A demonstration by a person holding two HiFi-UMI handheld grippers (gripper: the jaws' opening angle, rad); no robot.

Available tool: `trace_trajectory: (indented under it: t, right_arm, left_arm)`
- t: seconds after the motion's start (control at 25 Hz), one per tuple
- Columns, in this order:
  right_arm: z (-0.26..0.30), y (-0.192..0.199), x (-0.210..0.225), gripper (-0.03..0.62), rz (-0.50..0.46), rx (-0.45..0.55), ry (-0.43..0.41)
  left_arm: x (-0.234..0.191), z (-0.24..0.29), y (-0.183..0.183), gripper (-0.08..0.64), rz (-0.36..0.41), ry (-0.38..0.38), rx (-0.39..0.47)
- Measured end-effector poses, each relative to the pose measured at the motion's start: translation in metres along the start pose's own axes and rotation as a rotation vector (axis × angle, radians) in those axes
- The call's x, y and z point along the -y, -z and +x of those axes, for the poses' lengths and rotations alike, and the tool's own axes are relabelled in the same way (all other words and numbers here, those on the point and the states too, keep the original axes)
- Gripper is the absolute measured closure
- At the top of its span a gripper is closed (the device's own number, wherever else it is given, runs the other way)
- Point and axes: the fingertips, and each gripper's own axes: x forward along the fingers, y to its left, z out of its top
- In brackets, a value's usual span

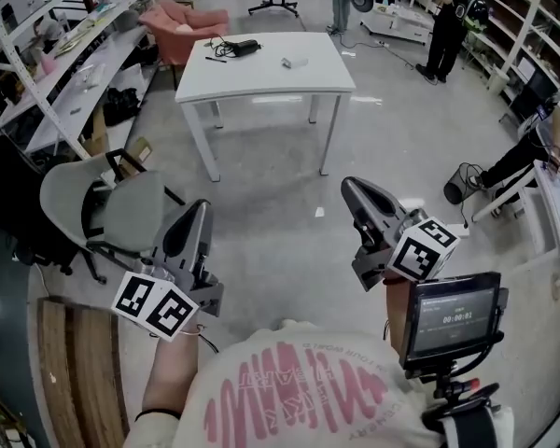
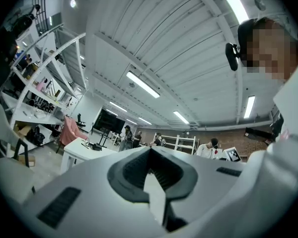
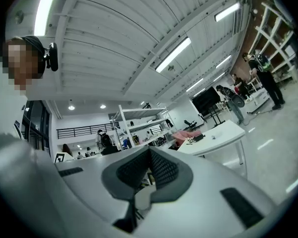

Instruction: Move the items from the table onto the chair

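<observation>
Head view: the white tabletop (image 1: 261, 80) stands well ahead across the grey floor (image 1: 289, 185). On its far half lie a black device with cables (image 1: 235, 48) and, further right, a small white item (image 1: 293, 62); the two are apart from each other. The grey office chair (image 1: 135, 211) stands at the left, near the person and well apart from the tabletop, its seat bare. The left gripper (image 1: 202, 207) is held just right of the chair's seat and the right gripper (image 1: 348, 185) is further right. Both point toward the tabletop, and both have their jaws clenched with nothing in them. A small screen (image 1: 451, 315) is mounted behind the right gripper. A pink armchair (image 1: 182, 21) sits beyond the tabletop's left end.

Left gripper view: the jaws meet at their tips (image 2: 150, 149) and grasp nothing; only a sliver of light shows lower down, between the ribbed pads. The tabletop (image 2: 77, 151) appears far off at the left, with the dark device (image 2: 95, 147) on it.

Right gripper view: the jaws are pressed together at the tip (image 3: 149, 150) — empty, touching nothing. The tabletop (image 3: 223, 133) lies far off at the right, carrying the black device (image 3: 196, 138) and the white item (image 3: 212, 136).
</observation>
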Motion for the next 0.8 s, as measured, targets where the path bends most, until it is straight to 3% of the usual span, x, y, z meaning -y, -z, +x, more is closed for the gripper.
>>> trace_trajectory:
  t: [0.16,0.4,0.56,0.8]
  right_arm:
    - [0.015,-0.005,0.031,0.579,0.009,-0.012,-0.003]
    - [0.033,-0.018,0.055,0.579,0.003,-0.01,0.001]
    - [0.049,-0.026,0.07,0.58,-0.017,-0.005,0.009]
    - [0.093,-0.026,0.112,0.578,-0.004,-0.016,0.024]
  left_arm:
    - [-0.011,0.031,0.009,0.552,-0.001,-0.021,-0.011]
    - [-0.016,0.064,0.0,0.552,-0.04,0.019,-0.002]
    - [-0.033,0.086,-0.008,0.552,-0.135,0.051,0.031]
    - [-0.071,0.132,0.003,0.552,-0.024,0.048,-0.013]
